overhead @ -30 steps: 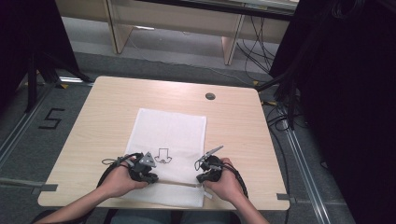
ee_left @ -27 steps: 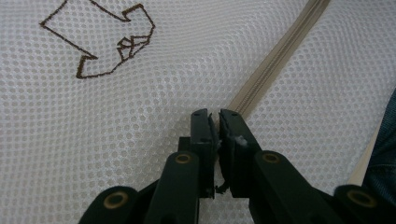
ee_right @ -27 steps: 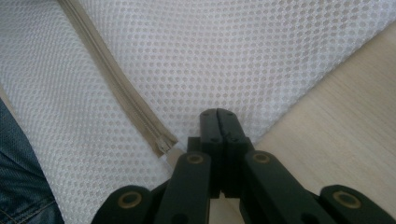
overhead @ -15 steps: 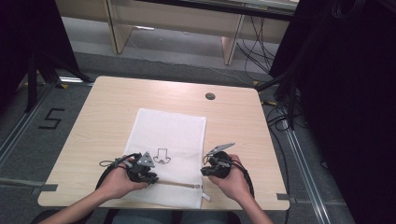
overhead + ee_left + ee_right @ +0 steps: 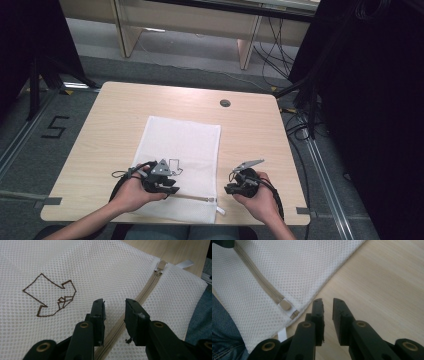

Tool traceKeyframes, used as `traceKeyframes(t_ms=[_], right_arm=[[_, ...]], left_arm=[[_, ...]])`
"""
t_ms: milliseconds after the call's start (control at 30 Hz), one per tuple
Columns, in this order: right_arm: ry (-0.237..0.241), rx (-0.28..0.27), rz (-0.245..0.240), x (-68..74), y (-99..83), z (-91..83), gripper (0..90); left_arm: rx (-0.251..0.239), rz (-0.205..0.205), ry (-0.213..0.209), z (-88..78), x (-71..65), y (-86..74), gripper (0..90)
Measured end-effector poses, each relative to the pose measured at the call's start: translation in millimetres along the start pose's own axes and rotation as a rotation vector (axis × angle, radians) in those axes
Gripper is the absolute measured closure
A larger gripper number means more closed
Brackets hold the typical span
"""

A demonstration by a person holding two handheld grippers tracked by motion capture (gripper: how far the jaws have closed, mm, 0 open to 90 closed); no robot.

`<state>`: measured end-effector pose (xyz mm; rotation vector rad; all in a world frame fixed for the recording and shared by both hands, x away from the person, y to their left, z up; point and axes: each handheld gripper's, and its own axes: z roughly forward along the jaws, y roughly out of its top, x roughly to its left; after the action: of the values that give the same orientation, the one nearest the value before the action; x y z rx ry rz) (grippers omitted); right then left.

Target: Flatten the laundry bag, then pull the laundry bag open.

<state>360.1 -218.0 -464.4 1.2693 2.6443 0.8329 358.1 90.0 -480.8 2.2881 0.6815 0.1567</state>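
Zipper work on the white mesh laundry bag (image 5: 181,150) looks finished: both grippers have just been opening, and nothing sits between either pair of jaws. The left gripper (image 5: 114,307), narrowly parted, hovers over the beige zipper (image 5: 140,296) at the bottom centre of its view, pads clear of the mesh. The right gripper (image 5: 328,307), also narrowly parted, has drawn off the bag since a second ago and now hangs over bare wood, with the zipper pull (image 5: 285,305) just to its left. I judge the zipper closed to its end. The bag lies flat at the lower centre of the light wooden table (image 5: 115,115), with a round cable grommet (image 5: 225,103) towards the upper right. Beyond, grey floor and a wooden bench (image 5: 200,20).
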Motion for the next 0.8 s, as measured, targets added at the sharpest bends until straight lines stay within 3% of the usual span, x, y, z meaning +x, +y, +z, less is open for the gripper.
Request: traceKeyframes(t_ms=[33,67,133,200,233,300,333,367,400,467,533,567,600,800], right_arm=[[-0.001,0.000,0.005,0.1,-1.0,-0.3,80.6],[0.000,0.005,0.024,1.3,-1.7,-0.7,80.8],[0.006,0.012,0.036,2.1,-1.6,-2.3,81.3],[0.007,-0.003,0.011,0.5,-0.6,-1.9,82.6],[0.014,0.009,0.042,3.1,0.4,-2.9,84.2],[0.023,0.007,0.022,3.6,2.0,-1.6,88.0],[0.035,0.024,0.043,6.1,2.6,-1.5,89.6],[0.045,0.021,0.022,5.6,3.2,-0.1,90.0],[0.043,0.046,0.052,8.4,3.7,-0.1,90.0],[0.059,0.037,0.033,8.3,4.1,2.2,90.0],[0.067,0.081,0.067,11.0,5.4,3.3,90.0],[0.075,0.088,0.082,11.6,5.9,4.1,90.0],[0.092,0.090,0.077,10.9,6.4,6.0,90.0],[0.100,0.103,0.133,10.8,7.1,8.1,90.0]], left_arm=[[0.000,-0.011,0.002,1.2,-1.0,0.0,68.2],[0.008,0.015,0.001,0.5,-0.5,0.8,68.2],[-0.002,0.003,0.003,1.3,-1.8,0.4,68.2],[-0.002,0.010,0.007,0.7,-1.5,-0.5,68.3],[-0.006,-0.007,0.007,1.0,-2.4,-1.4,68.3],[-0.009,0.013,0.009,0.5,-1.9,-1.3,68.4],[-0.009,0.006,0.008,0.6,-2.6,-1.3,68.6],[-0.005,-0.001,0.006,1.1,-3.3,-1.3,68.6],[0.001,0.010,0.006,1.3,-3.5,-1.3,68.9],[-0.002,0.004,0.002,2.9,-4.4,-2.1,69.5],[0.035,0.025,-0.012,4.2,-5.0,-1.9,69.8],[0.057,0.055,-0.015,4.0,-4.5,-0.6,70.1],[0.067,0.060,-0.018,5.1,-5.3,1.2,70.5],[0.069,0.082,-0.026,8.7,-7.8,6.3,72.7]])
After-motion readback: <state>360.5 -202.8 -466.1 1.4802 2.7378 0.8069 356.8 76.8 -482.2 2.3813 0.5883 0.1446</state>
